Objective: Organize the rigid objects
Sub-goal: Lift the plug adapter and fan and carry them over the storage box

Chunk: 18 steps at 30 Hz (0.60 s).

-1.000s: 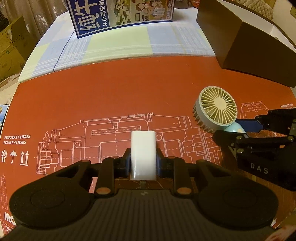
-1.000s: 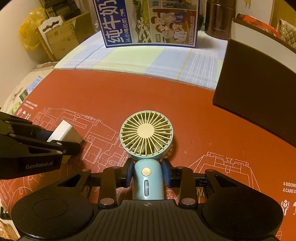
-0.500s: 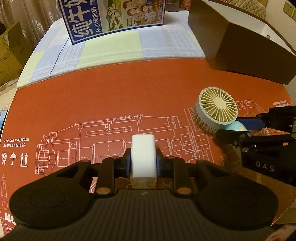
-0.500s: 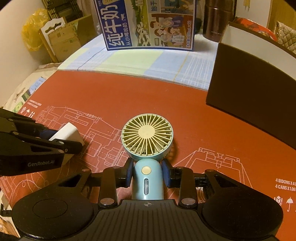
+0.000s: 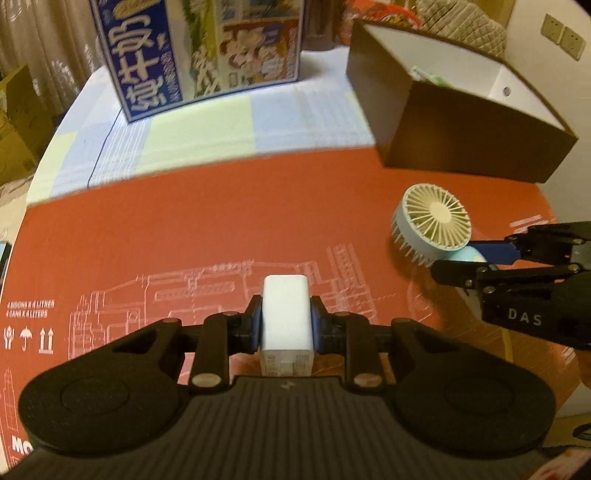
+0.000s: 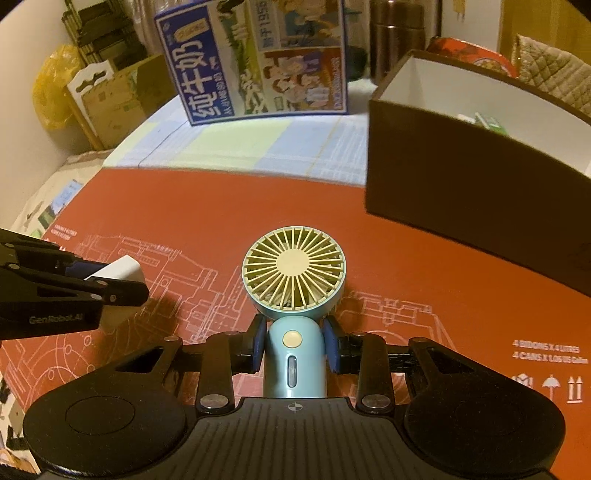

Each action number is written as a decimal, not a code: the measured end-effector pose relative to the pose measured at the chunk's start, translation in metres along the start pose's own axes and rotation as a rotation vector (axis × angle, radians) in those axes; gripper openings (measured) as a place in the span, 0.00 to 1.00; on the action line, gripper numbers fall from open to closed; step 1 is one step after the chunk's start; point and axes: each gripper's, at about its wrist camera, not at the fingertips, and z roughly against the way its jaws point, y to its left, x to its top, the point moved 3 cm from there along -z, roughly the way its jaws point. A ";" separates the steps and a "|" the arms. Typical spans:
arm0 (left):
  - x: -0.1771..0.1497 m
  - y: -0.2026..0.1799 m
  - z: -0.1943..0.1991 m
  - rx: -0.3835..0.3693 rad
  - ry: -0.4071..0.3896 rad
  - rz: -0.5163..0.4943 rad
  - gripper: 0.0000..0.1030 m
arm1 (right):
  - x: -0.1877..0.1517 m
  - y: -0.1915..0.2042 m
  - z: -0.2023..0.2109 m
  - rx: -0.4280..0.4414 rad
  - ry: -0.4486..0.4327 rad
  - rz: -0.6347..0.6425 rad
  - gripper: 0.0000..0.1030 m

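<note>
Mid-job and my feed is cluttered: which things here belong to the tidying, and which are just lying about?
In the job:
- white charger block, clamped in the left hand-held gripper
- blue handheld fan, clamped in the right hand-held gripper
- open brown box

Lying about:
- milk carton
- brown flask
- yellow bag

Place: lived-in home room
Table: checked cloth under flattened red carton
Groceries: printed milk carton
Clutter: cardboard boxes, yellow bag
Furnishing: curtain, quilted cushion, wall sockets
</note>
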 end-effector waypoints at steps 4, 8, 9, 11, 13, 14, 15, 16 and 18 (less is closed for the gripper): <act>0.012 -0.011 0.011 -0.021 -0.035 -0.021 0.21 | 0.005 -0.008 0.012 0.002 -0.025 -0.013 0.29; 0.026 -0.025 0.020 -0.043 -0.069 -0.043 0.21 | 0.009 -0.015 0.026 0.005 -0.051 -0.027 0.29; 0.029 -0.028 0.022 -0.049 -0.077 -0.049 0.21 | 0.011 -0.016 0.029 0.005 -0.056 -0.030 0.29; 0.037 -0.036 0.027 -0.063 -0.095 -0.062 0.21 | 0.013 -0.021 0.036 0.005 -0.069 -0.035 0.29; 0.044 -0.044 0.030 -0.072 -0.109 -0.075 0.21 | 0.015 -0.027 0.044 0.003 -0.081 -0.041 0.29; 0.048 -0.048 0.031 -0.078 -0.116 -0.082 0.21 | 0.017 -0.030 0.048 0.000 -0.087 -0.046 0.29; 0.051 -0.052 0.032 -0.085 -0.122 -0.088 0.21 | 0.018 -0.033 0.051 -0.004 -0.093 -0.051 0.29; 0.055 -0.057 0.033 -0.092 -0.128 -0.096 0.21 | 0.020 -0.038 0.056 -0.009 -0.101 -0.057 0.29; 0.063 -0.067 0.033 -0.102 -0.138 -0.114 0.21 | 0.023 -0.046 0.064 -0.019 -0.115 -0.066 0.29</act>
